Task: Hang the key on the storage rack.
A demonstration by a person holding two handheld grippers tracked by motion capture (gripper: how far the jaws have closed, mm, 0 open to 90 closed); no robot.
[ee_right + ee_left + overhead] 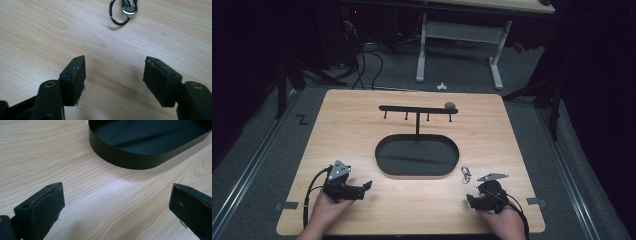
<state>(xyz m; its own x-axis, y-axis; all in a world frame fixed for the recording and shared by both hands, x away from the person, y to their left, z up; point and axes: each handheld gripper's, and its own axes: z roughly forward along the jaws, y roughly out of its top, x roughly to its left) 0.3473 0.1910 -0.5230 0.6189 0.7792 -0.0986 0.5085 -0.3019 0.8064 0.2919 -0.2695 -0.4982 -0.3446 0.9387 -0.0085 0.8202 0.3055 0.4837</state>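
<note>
Wood-grain table [352,120], pale, lit from above. My left gripper [364,187] sits low at the near left of the table, resting in my left hand [329,207]; its jaws stand wide apart with nothing between them, only bare wood showing in the gap in the left gripper view. Black oval tray [384,167] lies at the table's middle, just ahead and to the right of that gripper; in the left gripper view its dark wall [120,157] curves across the top.

From the tray's far edge rises a thin black stand [417,109] with a crossbar and four short pegs hanging below it. A small grey lump [450,105] sits on the bar's right end; I cannot tell what it is.

My right gripper [471,199] rests at the near right, in my right hand [504,220]. Jaws well spread, holding nothing. Metal key ring [123,11] lies on the wood just ahead of the jaws, beside the tray's right end in the high view [466,173], touching neither.
</note>
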